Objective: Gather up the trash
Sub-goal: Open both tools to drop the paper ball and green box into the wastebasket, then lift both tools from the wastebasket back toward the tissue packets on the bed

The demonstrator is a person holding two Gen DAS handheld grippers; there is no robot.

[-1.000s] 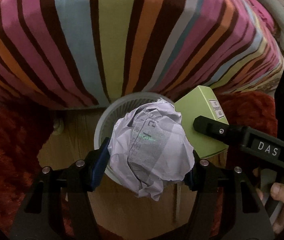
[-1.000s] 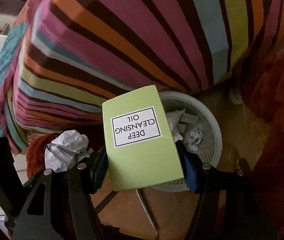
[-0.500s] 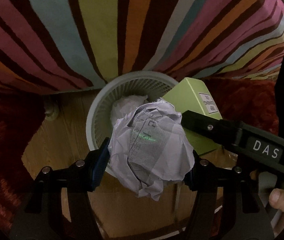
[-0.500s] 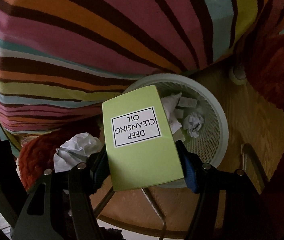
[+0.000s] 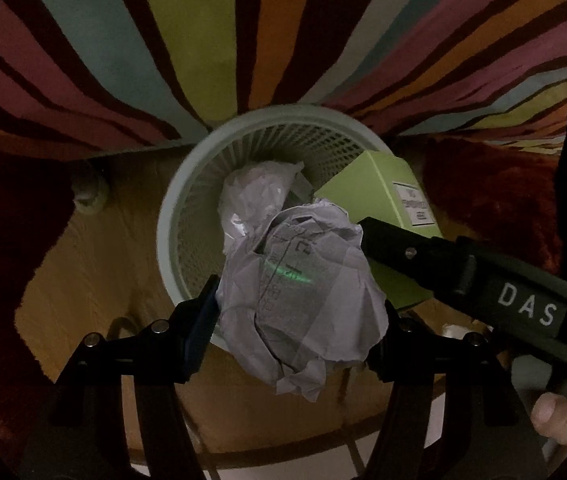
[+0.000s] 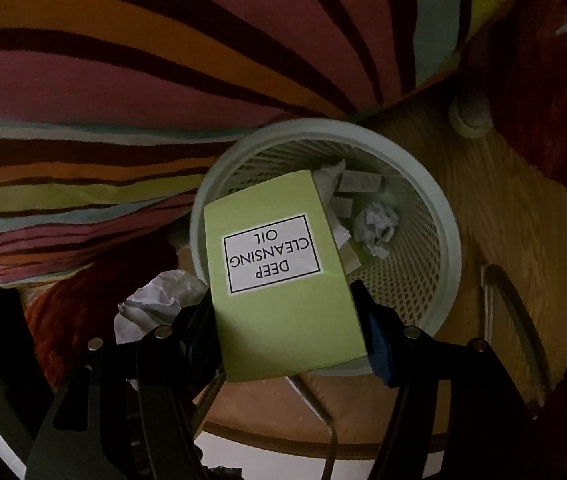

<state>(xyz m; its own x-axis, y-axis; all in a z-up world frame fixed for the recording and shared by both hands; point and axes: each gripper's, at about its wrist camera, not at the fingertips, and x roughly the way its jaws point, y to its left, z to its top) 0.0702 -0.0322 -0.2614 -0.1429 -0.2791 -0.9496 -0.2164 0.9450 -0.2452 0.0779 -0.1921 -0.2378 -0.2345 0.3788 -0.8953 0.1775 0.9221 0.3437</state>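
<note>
- Paper ball (image 5: 303, 304), crumpled, clamped between the left gripper (image 5: 297, 320) fingers, hanging over the near rim of the white mesh bin (image 5: 187, 200).
- Green box (image 6: 279, 272) labelled "DEEP CLEANSING OIL" pinched by the right gripper (image 6: 287, 320), over the bin.
- Bin holds paper scraps (image 6: 375, 228), beside a striped cover (image 5: 203, 40).
</note>
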